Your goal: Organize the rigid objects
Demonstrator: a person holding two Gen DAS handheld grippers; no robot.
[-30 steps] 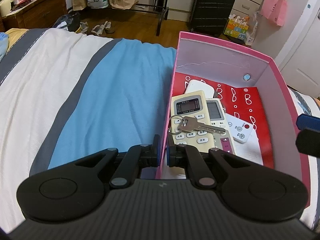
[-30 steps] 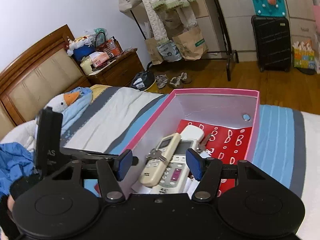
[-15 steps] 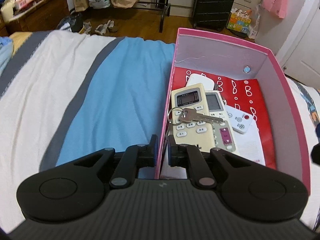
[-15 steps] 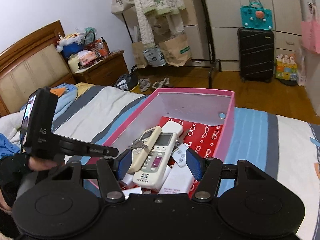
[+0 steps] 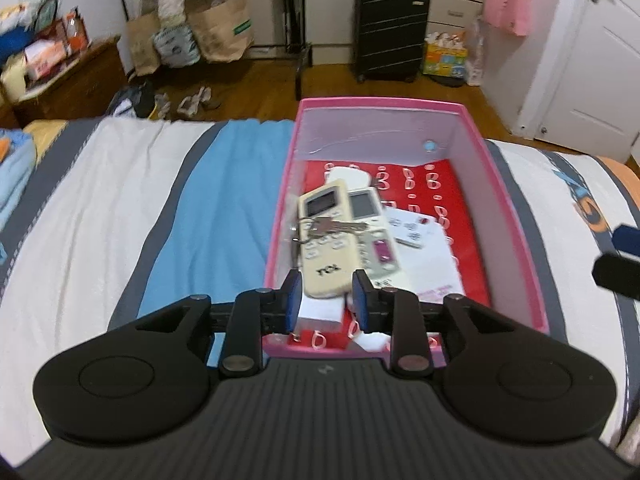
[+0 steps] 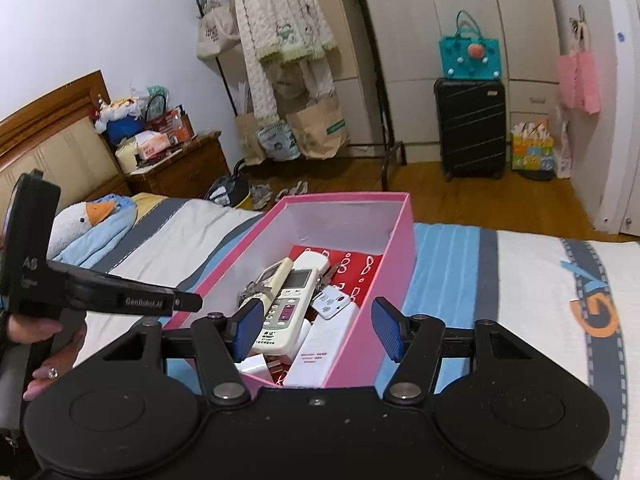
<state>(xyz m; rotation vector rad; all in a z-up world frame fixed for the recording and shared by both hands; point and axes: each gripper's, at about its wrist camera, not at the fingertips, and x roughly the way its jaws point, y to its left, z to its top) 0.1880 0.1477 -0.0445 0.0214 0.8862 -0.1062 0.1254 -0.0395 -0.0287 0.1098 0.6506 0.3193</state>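
Here, the open-topped pink cardboard box [image 5: 516,216] on the striped bed cover [image 5: 120,208] is being left unheld, cream and white remote controls [image 5: 324,240] and a bunch of keys [image 5: 332,226] lying inside it, while the left gripper [image 5: 326,304], jaws just opened and empty, and the right gripper [image 6: 316,332], spread wide and empty, are being held above its near end.

In the left wrist view, motion blur smeared the remotes [image 5: 328,236] and keys [image 5: 332,226] in the pink box [image 5: 516,240], so we could not read the button labels. The right tool [image 5: 618,260] was cut off by that picture's right edge. From the right wrist, the box's near wall hid the lower items, and the hand [image 6: 36,344] was cropped at the left edge.
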